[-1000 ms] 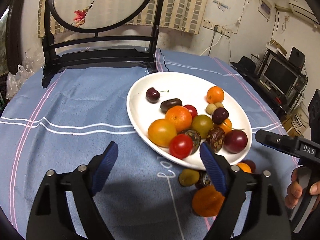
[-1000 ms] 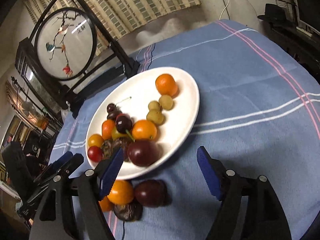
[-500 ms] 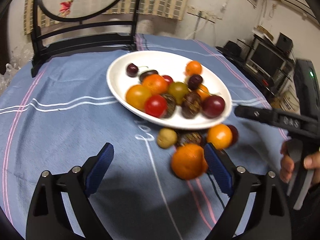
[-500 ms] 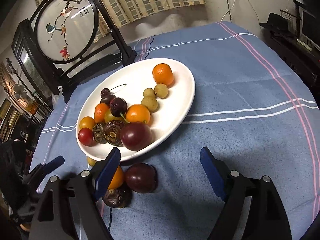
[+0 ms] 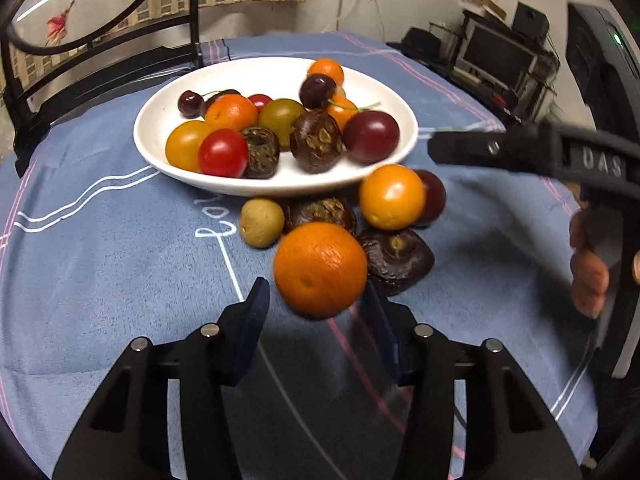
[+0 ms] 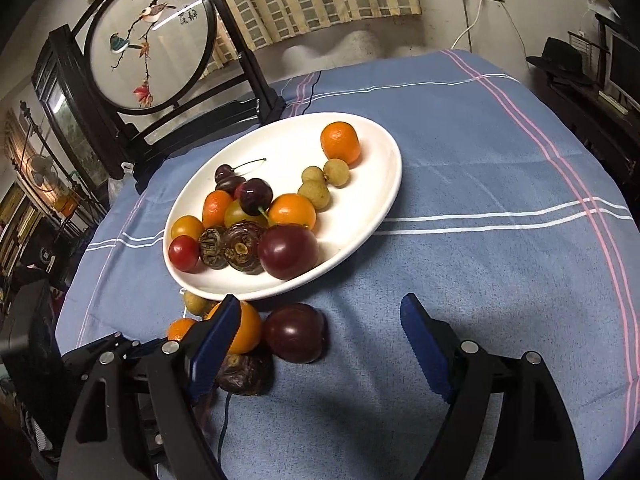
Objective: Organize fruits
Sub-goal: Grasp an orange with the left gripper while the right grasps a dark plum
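Observation:
A white plate (image 5: 280, 188) (image 6: 384, 184) on the blue cloth holds several fruits. In front of it lie a mandarin (image 5: 320, 268), a yellow-orange tomato (image 5: 392, 196), a dark plum (image 5: 434, 198) (image 6: 296, 332), two water chestnuts (image 5: 396, 258) and a longan (image 5: 261, 222). My left gripper (image 5: 316, 294) has the mandarin between its fingers. Its jaws are closing and the pads meet the fruit's two sides. My right gripper (image 6: 322, 312) is open above the plum, touching nothing. One of its fingers (image 5: 492, 148) crosses the left wrist view.
A round embroidered screen on a black stand (image 6: 152, 44) (image 5: 100, 52) rises behind the plate. A person's hand (image 5: 588, 276) holds the right gripper's handle. Blue cloth (image 6: 500, 184) stretches right of the plate. Shelves and a monitor (image 5: 496, 56) stand beyond the table.
My left gripper came forward and down to the mandarin, and its jaws narrowed from wide apart to the fruit's sides. The right gripper barely moved.

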A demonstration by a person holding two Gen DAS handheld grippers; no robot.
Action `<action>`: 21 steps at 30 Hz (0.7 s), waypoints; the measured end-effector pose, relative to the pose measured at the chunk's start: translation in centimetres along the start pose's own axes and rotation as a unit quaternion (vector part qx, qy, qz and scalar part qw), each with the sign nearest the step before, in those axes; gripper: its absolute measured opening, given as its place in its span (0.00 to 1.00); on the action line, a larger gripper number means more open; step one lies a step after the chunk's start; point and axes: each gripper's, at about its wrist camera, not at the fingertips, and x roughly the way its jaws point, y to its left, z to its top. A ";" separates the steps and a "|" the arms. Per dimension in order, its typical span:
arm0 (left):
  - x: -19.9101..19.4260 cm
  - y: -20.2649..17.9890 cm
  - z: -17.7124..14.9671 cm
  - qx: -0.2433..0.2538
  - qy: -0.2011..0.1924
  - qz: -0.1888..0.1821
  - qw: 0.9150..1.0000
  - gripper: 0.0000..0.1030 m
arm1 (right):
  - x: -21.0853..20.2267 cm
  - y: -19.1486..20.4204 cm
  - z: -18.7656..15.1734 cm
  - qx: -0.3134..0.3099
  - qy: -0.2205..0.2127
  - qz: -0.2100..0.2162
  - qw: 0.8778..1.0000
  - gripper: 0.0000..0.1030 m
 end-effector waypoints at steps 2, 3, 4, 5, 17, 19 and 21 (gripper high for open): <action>0.2 0.0 0.2 0.002 -0.009 0.005 1.000 0.49 | 0.2 0.1 0.0 -0.002 0.003 -0.004 1.000 0.80; 0.3 0.0 0.3 0.003 -0.011 0.004 1.000 0.48 | 0.3 0.0 -0.1 -0.003 0.004 -0.006 1.000 0.80; 0.2 0.0 0.3 0.006 -0.011 -0.007 1.000 0.41 | 0.3 0.0 0.0 -0.003 0.005 -0.007 1.000 0.80; 0.0 -0.1 0.3 0.013 -0.014 -0.008 1.000 0.41 | 0.4 0.0 0.0 -0.002 0.006 -0.009 1.000 0.80; -2.1 1.6 0.9 -0.026 -0.037 -0.004 0.999 0.41 | -0.9 0.4 -0.2 -0.077 0.001 -0.017 0.997 0.77; -1.9 2.1 0.9 -0.035 -0.034 0.003 0.999 0.41 | -0.6 1.2 -0.5 -0.097 0.008 -0.012 0.995 0.71; -1.9 2.4 1.0 -0.038 -0.035 0.004 0.999 0.41 | -0.5 1.7 -0.7 -0.111 0.010 -0.019 0.994 0.70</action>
